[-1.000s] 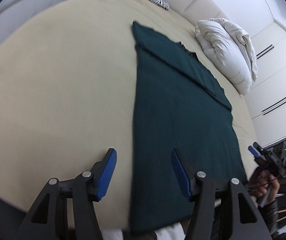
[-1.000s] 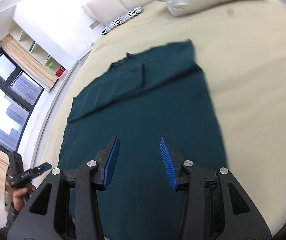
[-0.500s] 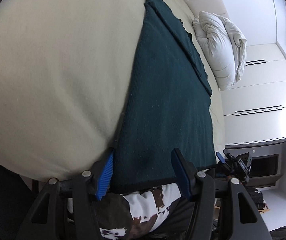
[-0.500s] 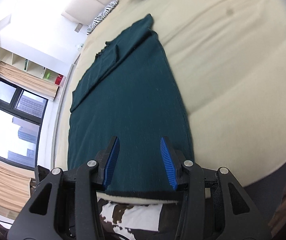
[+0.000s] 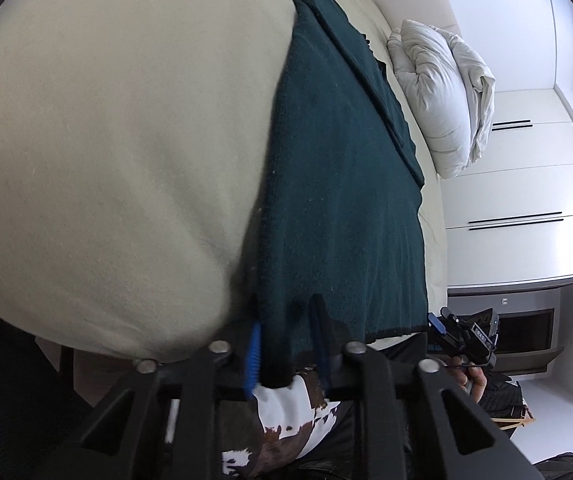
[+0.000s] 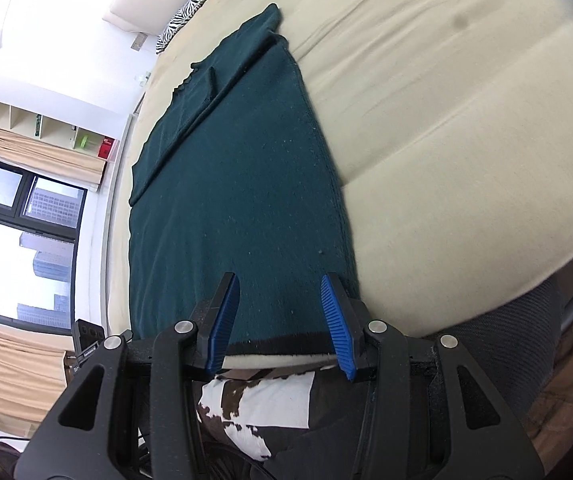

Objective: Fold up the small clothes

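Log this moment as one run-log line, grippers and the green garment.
left gripper: jaws closing on near corner of green garment | right gripper: jaws open over near hem, not gripping | garment flat on bed

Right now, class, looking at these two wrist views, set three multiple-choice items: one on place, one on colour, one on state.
1. Where does the garment lie?
A. on the cream bed
B. on a chair
C. on the floor

2. What colour is the garment?
A. red
B. dark green
C. white

3. How do the two grippers differ?
A. both stand wide apart
B. both hold pillows
C. the left gripper is closing on the garment's near corner, and the right gripper is open over the hem

Answers: 1 A, it is spread flat on the sheet. 2 B, the cloth is deep green in both views. 3 C, cloth bunches between the left pads; the right pads stand apart.
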